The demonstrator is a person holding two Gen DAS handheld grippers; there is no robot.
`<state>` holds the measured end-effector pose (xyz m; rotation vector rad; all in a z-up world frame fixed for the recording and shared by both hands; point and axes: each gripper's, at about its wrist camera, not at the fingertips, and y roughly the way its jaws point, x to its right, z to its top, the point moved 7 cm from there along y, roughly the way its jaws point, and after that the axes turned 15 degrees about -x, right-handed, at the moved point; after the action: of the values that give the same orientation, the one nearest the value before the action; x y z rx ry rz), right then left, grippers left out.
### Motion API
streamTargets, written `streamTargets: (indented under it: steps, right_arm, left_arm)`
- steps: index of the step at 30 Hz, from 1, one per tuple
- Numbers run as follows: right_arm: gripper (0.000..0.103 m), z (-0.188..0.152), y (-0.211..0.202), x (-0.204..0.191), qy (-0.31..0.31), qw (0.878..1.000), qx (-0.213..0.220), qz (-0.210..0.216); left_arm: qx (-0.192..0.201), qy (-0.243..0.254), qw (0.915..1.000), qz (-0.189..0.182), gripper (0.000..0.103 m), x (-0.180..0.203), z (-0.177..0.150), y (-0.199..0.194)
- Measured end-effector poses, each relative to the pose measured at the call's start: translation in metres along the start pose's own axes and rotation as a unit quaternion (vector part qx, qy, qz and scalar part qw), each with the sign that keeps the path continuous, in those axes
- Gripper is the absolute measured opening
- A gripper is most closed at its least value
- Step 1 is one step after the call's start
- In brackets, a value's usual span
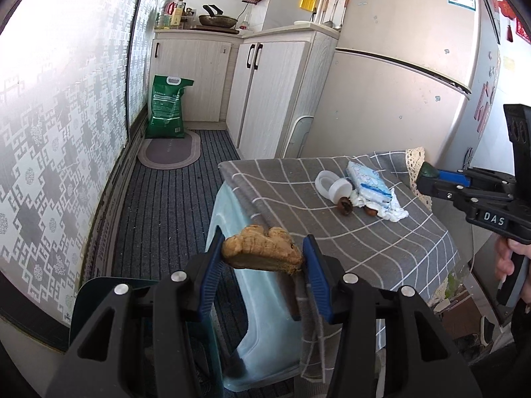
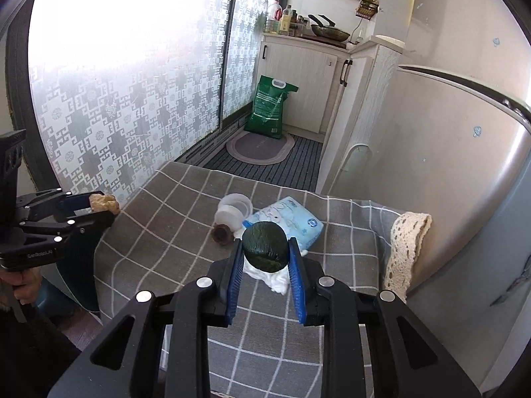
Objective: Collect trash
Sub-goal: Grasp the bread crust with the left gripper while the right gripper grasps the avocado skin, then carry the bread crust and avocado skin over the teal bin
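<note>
Ginger piece between left fingers

left wrist: off table's left edge, facing kitchen | right wrist: above it | shared: table, fridge

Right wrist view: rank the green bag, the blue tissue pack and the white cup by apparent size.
1. Blue tissue pack and green bag: alike in apparent size, and the bag is much farther, so unranked.
2. White cup, smallest.
</note>
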<state>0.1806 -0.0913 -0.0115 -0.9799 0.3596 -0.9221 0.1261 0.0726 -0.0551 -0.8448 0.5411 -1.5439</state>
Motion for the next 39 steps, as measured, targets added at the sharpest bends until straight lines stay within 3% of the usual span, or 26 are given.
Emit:
streamTargets:
  steps: [9, 21, 29, 39]
  right_arm:
    - [0.026, 0.022, -0.003, -0.069, -0.036, 0.997, 0.002, 0.072]
    - [0.026, 0.039, 0.023, -0.153, -0.083, 0.988, -0.023, 0.13]
    - [0.026, 0.039, 0.052, -0.205, -0.119, 0.98, -0.058, 0.149]
    - [0.026, 0.043, 0.067, -0.241, -0.138, 0.973, -0.081, 0.164]
  left_arm:
    - [-0.031, -0.029, 0.9985, 0.035, 0.051, -0.053, -0.029, 0.008]
    - [-0.086, -0.06, 0.9925, 0.063, 0.051, -0.109, -0.071, 0.027]
    - [-0.138, -0.06, 0.9857, 0.075, 0.051, -0.134, -0.104, 0.045]
    - [-0.19, -0.066, 0.9765, 0.078, 0.051, -0.153, -0.133, 0.064]
